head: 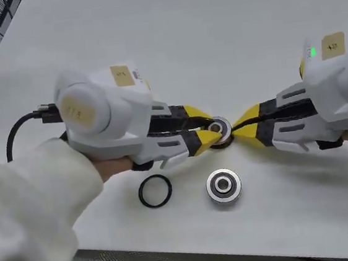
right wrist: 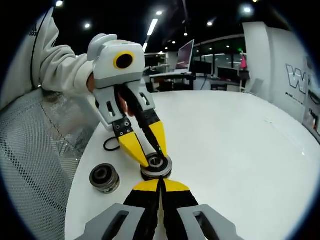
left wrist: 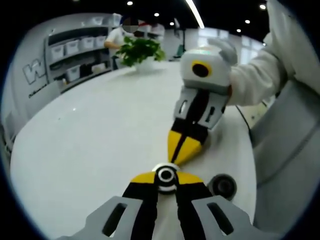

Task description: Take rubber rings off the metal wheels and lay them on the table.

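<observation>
A metal wheel (head: 218, 127) with a black rubber ring on its rim sits between the yellow-tipped jaws of my left gripper (head: 213, 126), which is shut on it from the left. In the left gripper view the wheel (left wrist: 166, 176) lies between my own tips. My right gripper (head: 238, 129) comes in from the right, jaws pressed together, tips touching the wheel's rim (right wrist: 156, 165); whether they pinch the ring cannot be told. A second wheel (head: 223, 186) and a loose black rubber ring (head: 155, 190) lie flat on the white table (head: 215, 45) nearer to me.
The table's front edge (head: 193, 253) runs close below the loose ring, with a grey mesh surface beyond it. A black cable (head: 18, 128) trails from the left gripper. A plant (left wrist: 140, 49) stands at the table's far end.
</observation>
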A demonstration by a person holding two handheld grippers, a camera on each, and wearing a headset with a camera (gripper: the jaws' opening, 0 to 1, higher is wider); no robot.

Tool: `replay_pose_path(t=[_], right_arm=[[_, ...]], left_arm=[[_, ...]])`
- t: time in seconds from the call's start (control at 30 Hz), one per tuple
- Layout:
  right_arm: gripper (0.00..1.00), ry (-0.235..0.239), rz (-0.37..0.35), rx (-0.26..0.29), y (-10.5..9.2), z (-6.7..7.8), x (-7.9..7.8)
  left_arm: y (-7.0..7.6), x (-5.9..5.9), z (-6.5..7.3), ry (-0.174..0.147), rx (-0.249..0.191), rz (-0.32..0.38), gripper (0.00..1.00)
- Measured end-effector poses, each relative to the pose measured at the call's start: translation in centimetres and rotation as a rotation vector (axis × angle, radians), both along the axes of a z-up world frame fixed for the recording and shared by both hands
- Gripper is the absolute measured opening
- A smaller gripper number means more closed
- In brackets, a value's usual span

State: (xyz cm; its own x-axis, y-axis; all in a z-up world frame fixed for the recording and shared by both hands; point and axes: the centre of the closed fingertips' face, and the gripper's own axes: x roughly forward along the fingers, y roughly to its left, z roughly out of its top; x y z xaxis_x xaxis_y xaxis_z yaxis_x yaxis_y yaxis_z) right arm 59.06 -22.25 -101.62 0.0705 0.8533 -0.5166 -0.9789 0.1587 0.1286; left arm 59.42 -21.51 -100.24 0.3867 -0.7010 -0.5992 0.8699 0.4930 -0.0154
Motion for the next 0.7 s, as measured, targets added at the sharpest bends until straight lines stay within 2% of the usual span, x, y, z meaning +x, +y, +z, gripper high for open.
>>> replay_pose_path(t=[0.03,0.07,0.17,0.2,0.3,0.37,0.4,0.43,0.47,0.5,0.57,0.7], right_arm=[[0.0,0.059,-0.03,-0.004,-0.1,-0.1,-0.1],[0.0,0.096,-0.051,0.008,-0.2,0.0,0.0],[0.0,0.149,-0.103,0.038,-0.3,0.1,0.4],[0.0,0.205,-0.134,0.055,-0.3,0.2,0.4],[0.0,0.312,-0.202,0.091,-0.5,0.3,0.6],[0.0,0.362,-0.22,0.146,-0.1,1.3,0.8],[0.0,0.381,-0.223,0.098,-0.4,0.8,0.5],[0.0,0.337,-0.209,0.108,-0.1,0.9,0.7],[0.0,0.339,-0.211,0.108,-0.1,0.9,0.8],[0.0,0.345,-0.217,0.107,-0.1,0.8,0.8],[0.0,0.394,-0.244,0.125,-0.1,0.9,0.8],[0.0,0.412,-0.255,0.132,0.0,1.0,0.7]], left_arm=[[0.0,0.0,0.0,0.0,0.0,0.0,0.14],[0.0,0.0,0.0,-0.001,0.0,0.0,0.14],[0.0,-0.1,0.0,0.0,-0.001,0.0,0.14],[0.0,-0.1,0.0,-0.001,0.0,0.001,0.14],[0.0,-0.1,0.0,-0.002,-0.002,0.005,0.14],[-0.1,-0.1,0.0,-0.003,-0.003,0.007,0.14],[-0.1,-0.1,0.0,-0.004,-0.002,0.007,0.14],[-0.1,-0.1,0.0,-0.005,-0.001,0.009,0.14],[-0.1,-0.1,0.0,-0.005,0.0,0.009,0.14],[0.0,-0.1,0.0,-0.005,0.001,0.01,0.14],[0.0,-0.1,0.0,-0.005,0.001,0.012,0.13],[-0.1,-0.2,0.0,-0.007,0.005,0.015,0.13]])
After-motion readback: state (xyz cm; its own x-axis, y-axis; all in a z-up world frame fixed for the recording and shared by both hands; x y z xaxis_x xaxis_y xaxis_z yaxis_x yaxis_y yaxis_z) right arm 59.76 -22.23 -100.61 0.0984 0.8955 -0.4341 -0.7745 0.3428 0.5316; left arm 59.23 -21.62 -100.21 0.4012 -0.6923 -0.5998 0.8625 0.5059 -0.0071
